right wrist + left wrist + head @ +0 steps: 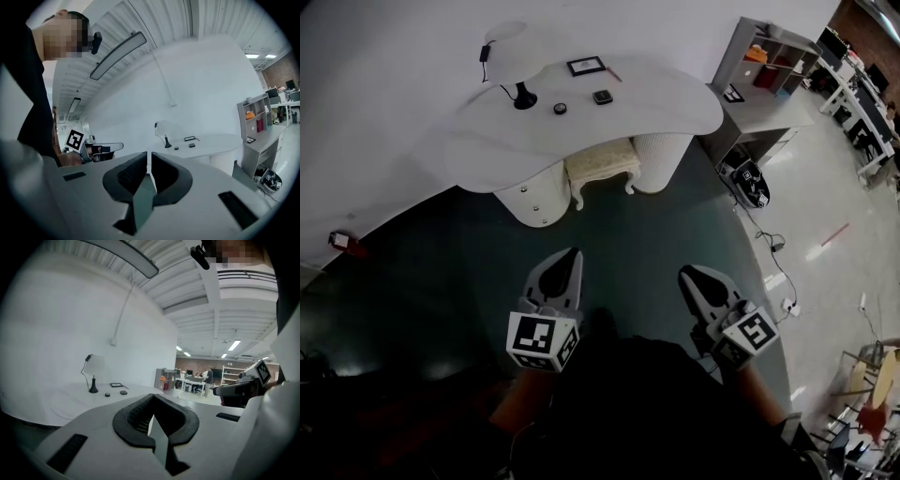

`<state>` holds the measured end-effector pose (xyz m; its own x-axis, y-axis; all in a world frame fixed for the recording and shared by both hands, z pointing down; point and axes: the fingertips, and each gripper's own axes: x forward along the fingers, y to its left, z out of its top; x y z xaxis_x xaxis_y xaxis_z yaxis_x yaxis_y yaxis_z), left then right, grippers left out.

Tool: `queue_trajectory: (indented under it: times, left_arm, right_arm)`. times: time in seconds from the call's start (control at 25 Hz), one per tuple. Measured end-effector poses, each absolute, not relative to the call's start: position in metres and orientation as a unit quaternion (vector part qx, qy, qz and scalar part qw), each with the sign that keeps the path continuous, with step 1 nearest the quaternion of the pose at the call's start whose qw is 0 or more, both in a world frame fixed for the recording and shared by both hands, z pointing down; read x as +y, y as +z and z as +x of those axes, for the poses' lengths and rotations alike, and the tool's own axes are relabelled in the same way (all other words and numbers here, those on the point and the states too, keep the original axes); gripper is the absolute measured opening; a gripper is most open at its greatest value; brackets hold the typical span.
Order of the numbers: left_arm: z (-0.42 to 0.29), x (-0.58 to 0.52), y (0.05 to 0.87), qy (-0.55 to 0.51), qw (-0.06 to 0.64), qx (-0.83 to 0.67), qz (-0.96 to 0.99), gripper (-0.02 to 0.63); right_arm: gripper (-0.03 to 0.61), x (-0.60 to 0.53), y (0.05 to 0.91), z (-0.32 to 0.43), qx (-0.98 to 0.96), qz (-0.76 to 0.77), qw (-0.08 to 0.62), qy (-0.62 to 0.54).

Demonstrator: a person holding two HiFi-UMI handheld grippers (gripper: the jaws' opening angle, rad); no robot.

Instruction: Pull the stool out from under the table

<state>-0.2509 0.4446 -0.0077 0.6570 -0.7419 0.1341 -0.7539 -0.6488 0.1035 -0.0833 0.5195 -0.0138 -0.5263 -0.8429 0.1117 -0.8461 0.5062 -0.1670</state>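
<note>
Two clenched grippers jut out from the person's dark-clothed body in the head view, the left gripper [569,255] and the right gripper [689,273] side by side and pointing the same way, each with jaws pressed together on nothing. Each gripper's own view confirms it, with the dark pads meeting and no object between them.

Ahead of them, across a stretch of dark green floor [656,234], the cream stool [602,165] sits tucked in the kneehole under the white curved tabletop [675,108], between its two rounded pedestals. Only the stool's front edge and front legs show beyond the tabletop's rim. Its long side runs across the view, facing the person squarely.

Both grippers remain well apart from the stool and about equally far from it. The stool lies straight ahead and between their lines, a little closer to the left gripper's line than to the right's. Pulling it out likely calls for closing that gap first, then opening the jaws onto the seat's near edge.
</note>
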Motion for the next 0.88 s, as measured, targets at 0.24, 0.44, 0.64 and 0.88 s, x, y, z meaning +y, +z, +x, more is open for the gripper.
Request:
queue_trajectory:
  times: [0.24, 0.44, 0.64, 0.88]
  left_arm:
    - [-0.256, 0.403, 0.006, 0.056, 0.076, -0.402, 0.911, 0.012]
    - [-0.248, 0.384, 0.012, 0.074, 0.051, -0.399, 0.913, 0.012]
    - [-0.237, 0.358, 0.008, 0.06, 0.062, -0.422, 0.903, 0.011]
    - [-0.197, 0.322, 0.013, 0.069, 0.058, -0.453, 0.887, 0.012]
  right_arm:
    - [0.02, 0.474, -0.007, -0.097, -0.87, 0.48, 0.012, 0.113]
    - [0.02, 0.442, 0.002, -0.099, -0.881, 0.456, 0.017, 0.125]
    - [0.02, 0.406, 0.005, -0.095, -0.899, 0.42, 0.025, 0.122]
    - [0.02, 0.355, 0.006, -0.044, -0.91, 0.395, 0.025, 0.121]
